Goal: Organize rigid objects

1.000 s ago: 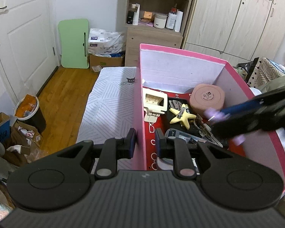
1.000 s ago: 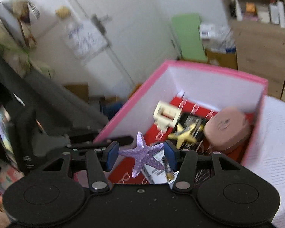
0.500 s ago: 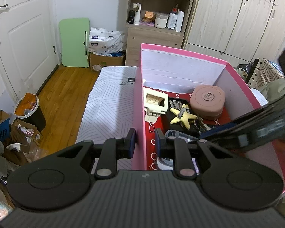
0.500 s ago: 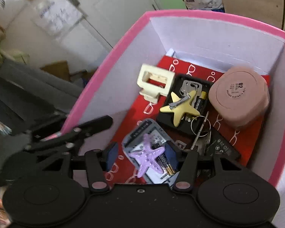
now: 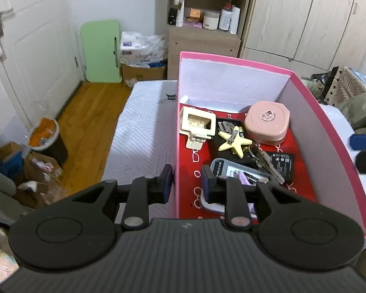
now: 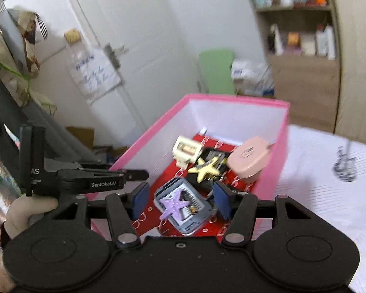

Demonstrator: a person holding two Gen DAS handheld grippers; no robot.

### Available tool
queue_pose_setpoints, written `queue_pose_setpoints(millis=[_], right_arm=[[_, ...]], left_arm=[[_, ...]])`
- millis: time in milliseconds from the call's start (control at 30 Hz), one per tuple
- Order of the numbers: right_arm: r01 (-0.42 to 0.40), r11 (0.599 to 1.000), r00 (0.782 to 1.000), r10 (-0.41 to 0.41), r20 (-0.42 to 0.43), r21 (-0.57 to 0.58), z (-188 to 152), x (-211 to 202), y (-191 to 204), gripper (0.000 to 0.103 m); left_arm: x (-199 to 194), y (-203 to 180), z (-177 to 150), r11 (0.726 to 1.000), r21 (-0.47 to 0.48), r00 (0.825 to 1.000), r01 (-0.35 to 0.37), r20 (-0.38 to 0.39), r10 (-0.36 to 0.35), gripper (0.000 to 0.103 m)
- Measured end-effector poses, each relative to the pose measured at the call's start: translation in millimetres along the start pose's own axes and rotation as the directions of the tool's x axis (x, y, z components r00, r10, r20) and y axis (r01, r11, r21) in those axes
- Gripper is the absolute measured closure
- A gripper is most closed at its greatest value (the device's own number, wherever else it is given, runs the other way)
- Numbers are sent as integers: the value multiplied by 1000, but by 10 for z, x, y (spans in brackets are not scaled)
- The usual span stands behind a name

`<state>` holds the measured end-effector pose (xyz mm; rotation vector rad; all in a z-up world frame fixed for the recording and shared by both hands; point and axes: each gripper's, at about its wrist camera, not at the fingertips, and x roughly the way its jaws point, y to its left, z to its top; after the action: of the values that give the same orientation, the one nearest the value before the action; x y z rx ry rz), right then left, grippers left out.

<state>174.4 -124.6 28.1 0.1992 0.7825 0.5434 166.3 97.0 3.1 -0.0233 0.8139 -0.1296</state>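
Straddling the near left wall of the tall pink cardboard box (image 5: 234, 61), the left gripper (image 5: 186, 183) has one blue pad outside the wall and one inside; its jaws are easing apart, with a visible gap between each pad and the wall, so they no longer pinch it. A gloved hand (image 6: 24, 210) holds that tool in the right wrist view.

The right gripper (image 6: 180, 199) hangs above the near end of the box, its jaws spreading and nothing pressed between them. Seen between its blue pads, the small lilac plastic starfish (image 6: 174, 205) lies flat on a grey clear-lidded rectangular case (image 6: 183, 206) on the red patterned box floor. One arm of the starfish points toward the camera and to the left, and the case's long axis runs diagonally from near right to far left.

Just beyond sit a bunch of metal keys (image 5: 266, 162) on a black flat pack, then a pale yellow starfish (image 5: 234, 141) lying flat, its arms splayed. Farther back, a cream rectangular plastic clip (image 5: 197, 124) lies by the left wall and a round-cornered pink lidded container (image 5: 268, 122) by the right. The box stands on a white line-patterned bedspread (image 5: 144, 127).
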Motion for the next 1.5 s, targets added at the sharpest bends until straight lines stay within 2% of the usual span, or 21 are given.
queue_pose_setpoints(millis=[200, 433, 500, 533, 633, 700, 867, 1033, 1133, 1200, 1367, 1500], right_arm=[[86, 996, 989, -81, 126, -35, -181, -492, 165, 38], [123, 992, 978, -118, 173, -19, -334, -809, 289, 32], [129, 992, 976, -124, 179, -16, -369, -858, 307, 29], [129, 991, 975, -123, 185, -21, -396, -897, 324, 24], [183, 983, 963, -180, 199, 0, -455, -1035, 369, 6], [244, 969, 948, -248, 198, 44, -471, -1129, 395, 2], [300, 946, 937, -317, 148, 122, -526, -1212, 359, 1], [410, 902, 894, -426, 140, 131, -654, -1249, 390, 1], [446, 888, 881, -458, 118, 115, -704, -1248, 412, 1], [456, 883, 877, -467, 110, 113, -731, -1261, 419, 1], [443, 882, 884, -460, 84, 160, -780, -1307, 359, 1], [448, 876, 882, -466, 73, 180, -817, -1319, 339, 1]], left_arm=[[-468, -149, -53, 999, 33, 997, -36, 72, 34, 66], [-983, -428, -158, 995, 71, 990, -74, 126, 65, 18], [-1091, -513, -224, 995, 88, 990, -49, 138, 36, 7], [-1134, -540, -252, 996, 76, 989, -39, 146, 27, 5], [-1242, -621, -309, 999, 45, 990, 15, 137, -22, 2], [-1277, -663, -335, 1000, 6, 992, 24, 123, -24, 0], [-1208, -729, -412, 998, -65, 998, 16, 64, -12, 0], [-1148, -823, -474, 997, -61, 999, -39, 30, 41, 0], [-1152, -886, -516, 998, -47, 999, -48, 23, 50, 0], [-1157, -936, -546, 998, -33, 998, -52, 19, 53, 0], [-1159, -1054, -619, 995, -6, 995, -102, 22, 102, 0], [-1161, -1051, -626, 995, -21, 995, -101, 17, 101, 0]])
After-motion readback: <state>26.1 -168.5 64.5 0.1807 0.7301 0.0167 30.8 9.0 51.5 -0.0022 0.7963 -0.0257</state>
